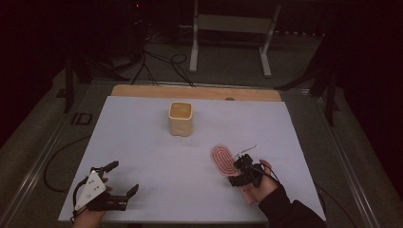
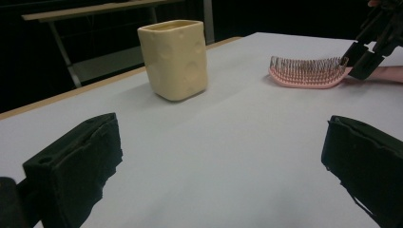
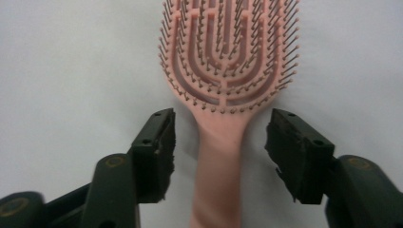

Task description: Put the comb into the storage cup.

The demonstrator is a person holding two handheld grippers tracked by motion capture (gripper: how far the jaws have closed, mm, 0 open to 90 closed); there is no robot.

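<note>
A pink hairbrush [image 1: 221, 158] lies bristles-up on the white table sheet, right of centre. My right gripper [image 1: 240, 170] hovers over its handle [image 3: 218, 161]; the jaws straddle the handle with a gap on each side, so the pads do not press on it. In the left gripper view the hairbrush [image 2: 304, 73] lies far right with the right gripper [image 2: 373, 45] at its end. A cream square cup [image 1: 181, 118] stands upright in the middle of the table, also cream cup [image 2: 174, 59]. My left gripper [image 1: 122, 178] rests near the front left edge, jaws wide apart and empty.
The white sheet [image 1: 142, 142] covers a wooden table whose bare edge [image 1: 195, 91] shows at the back. A white frame stand [image 1: 228, 33] and cables [image 1: 161, 66] lie on the floor beyond. Dark surroundings on both sides.
</note>
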